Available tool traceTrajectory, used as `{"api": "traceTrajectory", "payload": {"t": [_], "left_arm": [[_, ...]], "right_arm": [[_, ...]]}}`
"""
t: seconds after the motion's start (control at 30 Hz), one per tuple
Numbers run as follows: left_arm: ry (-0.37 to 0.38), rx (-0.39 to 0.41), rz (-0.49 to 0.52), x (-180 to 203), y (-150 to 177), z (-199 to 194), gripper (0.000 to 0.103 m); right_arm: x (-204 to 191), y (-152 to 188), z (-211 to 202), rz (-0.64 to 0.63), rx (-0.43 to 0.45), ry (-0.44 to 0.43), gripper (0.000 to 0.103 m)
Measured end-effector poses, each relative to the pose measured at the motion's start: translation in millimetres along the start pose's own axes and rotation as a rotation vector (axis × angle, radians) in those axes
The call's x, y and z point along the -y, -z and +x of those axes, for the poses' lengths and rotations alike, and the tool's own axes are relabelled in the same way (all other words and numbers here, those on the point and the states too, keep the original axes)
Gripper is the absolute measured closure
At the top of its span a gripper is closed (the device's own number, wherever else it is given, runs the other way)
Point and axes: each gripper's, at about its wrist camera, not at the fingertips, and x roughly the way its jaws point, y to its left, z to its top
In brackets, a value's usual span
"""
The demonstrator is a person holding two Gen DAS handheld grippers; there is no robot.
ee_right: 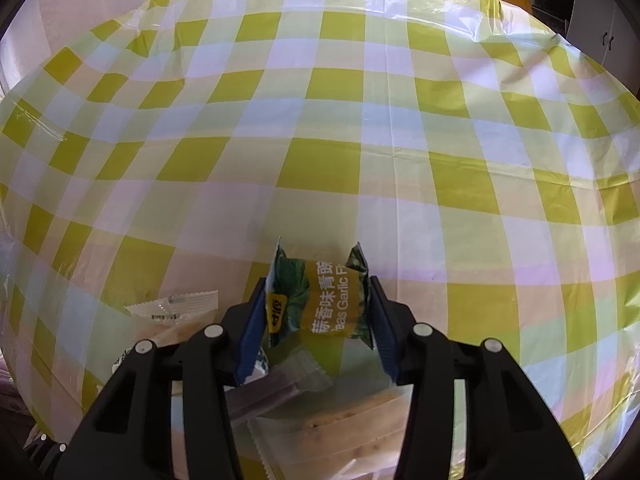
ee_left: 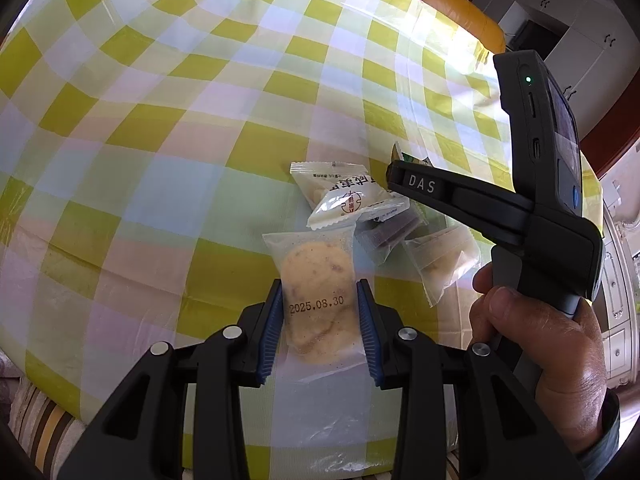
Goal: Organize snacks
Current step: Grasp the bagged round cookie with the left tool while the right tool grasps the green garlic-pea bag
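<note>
- While both tongs angle steeply down at the checked tablecloth, my left gripper pinches a clear packet holding a round biscuit, its blue pads pressed on the packet's two sides; a date stamp is printed across the wrapper.
- My right gripper is closed on a green-and-yellow pea snack packet, which sits crosswise between the pads with its crimped ends sticking up past them. No earlier view is available, so I report only the grip as it stands.
- In the left view, my right hand wraps the handle of the right tool, thumb forward, with a dark sleeve edge at the wrist; the tool's body stands upright and its fingers reach left over the pile.
- Count, left view: one biscuit packet held; one white packet with red print lying on the cloth just beyond it; one clear packet with a dark purple bar beside that, partly under the white one; one clear packet with pale contents to the right. That makes three loose, touching or overlapping.
- Count, right view: one pea packet held; below the gripper the same pile is partly hidden, so I cannot count it there.
- An orange chair back shows past the table's far edge.
</note>
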Motion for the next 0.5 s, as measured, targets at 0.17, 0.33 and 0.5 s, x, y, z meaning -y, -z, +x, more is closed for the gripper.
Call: {"api": "traceTrajectory", "payload": {"t": [0.17,0.33,0.5], "left_arm": [[0.008,0.006,-0.013,-2.2,-0.1,-1.9,0.068],[0.007,0.013,-0.007,-0.2,0.4,-4.9,0.068],[0.014,0.025,0.009,4.0,2.1,-11.1,0.068]], "right_arm": [[7.2,5.0,-12.8,0.017,0.023,-0.003,0.060],[20.2,15.1,-34.6,0.054,0.047,-0.006,0.060],[31.9,32.0,-55.2,0.078,0.058,-0.002,0.060]]}}
